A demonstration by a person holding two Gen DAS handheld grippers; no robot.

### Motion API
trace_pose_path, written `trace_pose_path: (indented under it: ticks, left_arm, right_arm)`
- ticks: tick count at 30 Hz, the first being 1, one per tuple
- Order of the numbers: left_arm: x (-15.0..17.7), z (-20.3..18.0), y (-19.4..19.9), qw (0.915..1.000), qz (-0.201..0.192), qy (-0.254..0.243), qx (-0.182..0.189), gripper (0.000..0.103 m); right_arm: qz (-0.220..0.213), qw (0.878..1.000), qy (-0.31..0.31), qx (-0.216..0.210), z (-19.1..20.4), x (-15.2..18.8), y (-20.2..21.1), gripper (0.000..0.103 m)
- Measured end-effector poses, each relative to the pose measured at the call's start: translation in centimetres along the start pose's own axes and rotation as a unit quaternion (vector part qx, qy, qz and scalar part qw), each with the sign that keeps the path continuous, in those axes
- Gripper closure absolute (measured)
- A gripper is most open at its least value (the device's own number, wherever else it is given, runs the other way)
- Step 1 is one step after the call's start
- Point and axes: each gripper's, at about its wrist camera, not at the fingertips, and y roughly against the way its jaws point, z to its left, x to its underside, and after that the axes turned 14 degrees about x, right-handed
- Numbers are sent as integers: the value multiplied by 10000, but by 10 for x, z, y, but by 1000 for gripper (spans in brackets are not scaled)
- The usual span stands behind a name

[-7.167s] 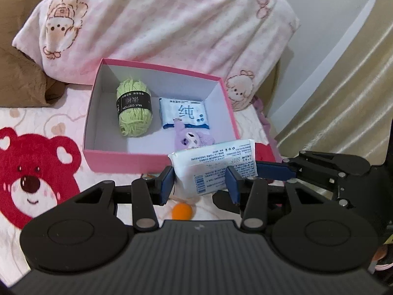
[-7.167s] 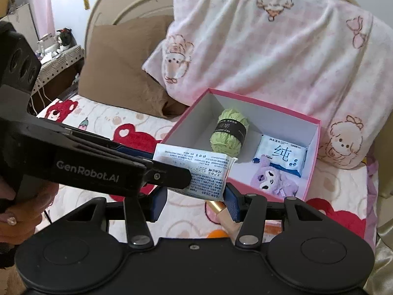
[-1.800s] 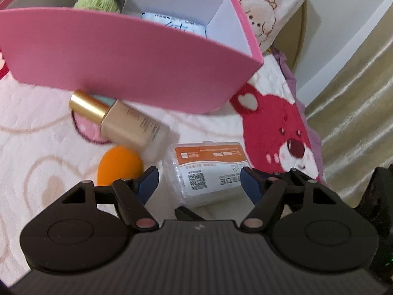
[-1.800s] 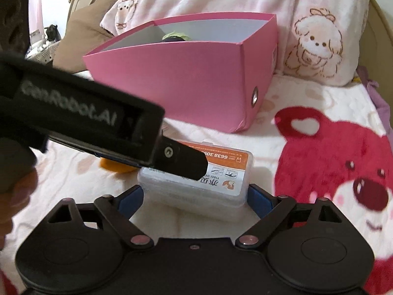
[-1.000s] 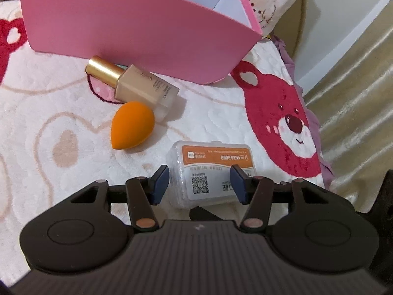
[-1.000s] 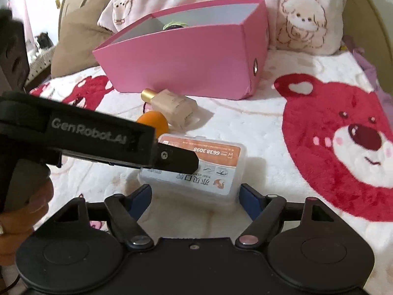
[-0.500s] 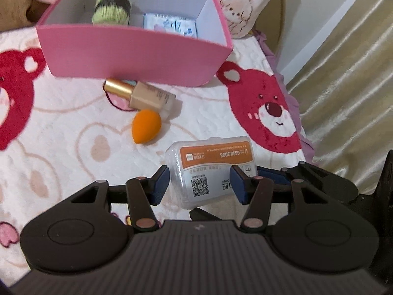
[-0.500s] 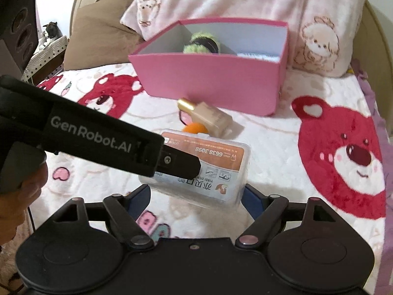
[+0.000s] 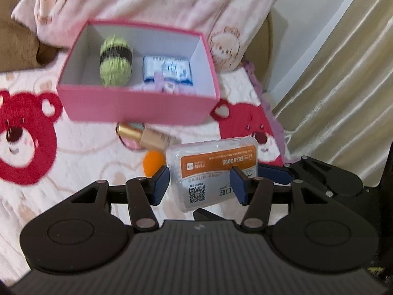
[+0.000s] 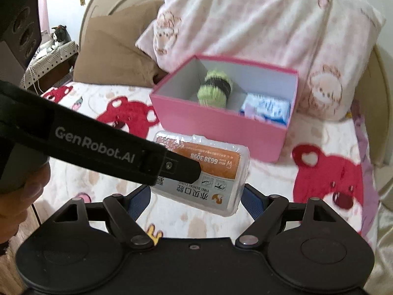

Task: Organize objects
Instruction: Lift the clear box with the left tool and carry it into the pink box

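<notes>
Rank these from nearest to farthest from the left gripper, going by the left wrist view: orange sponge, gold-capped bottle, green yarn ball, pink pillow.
From the left gripper:
1. Orange sponge, on the blanket just beyond the left finger.
2. Gold-capped bottle, lying a little past the sponge, in front of the pink box.
3. Green yarn ball, inside the box, left half.
4. Pink pillow, behind the box.

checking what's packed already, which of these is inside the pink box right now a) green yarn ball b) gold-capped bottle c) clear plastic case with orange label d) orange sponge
a, the green yarn ball lies inside the pink box, while the clear plastic case is held up in front of the box by the left gripper and the right gripper.
</notes>
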Motion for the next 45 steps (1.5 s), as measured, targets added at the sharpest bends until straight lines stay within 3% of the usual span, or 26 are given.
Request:
trace_pose_path:
  ticks: [10,17,22,28,34,45]
  left_arm:
    - [-70,7,19,9984,-489,-265,-122,50]
    - [-119,32,-12,9964,-759,-344,-129,51]
    - [-140,64,-46,9937,-1018,-466,94,51]
    - [-163,100,-100,9957,-879,-235,187,50]
    - [-183,139,-139,9962,-721,410,262,51]
    - [-192,170,-190,9945,-456,864,383,51]
  right_arm:
    - [-189,9994,290,34,-8,-73,-13,30]
    - [-205,9996,-14,173,-30,-109,-56,34]
    - [-185,9994,-205,222,-46,-118,-96,40]
    - [224,9980,-467,350,-63,-133,-155,42]
    - [603,9959,137,661,-58,-149,-201,42]
    - [1057,9854,731,1117,-60,-155,-254,47]
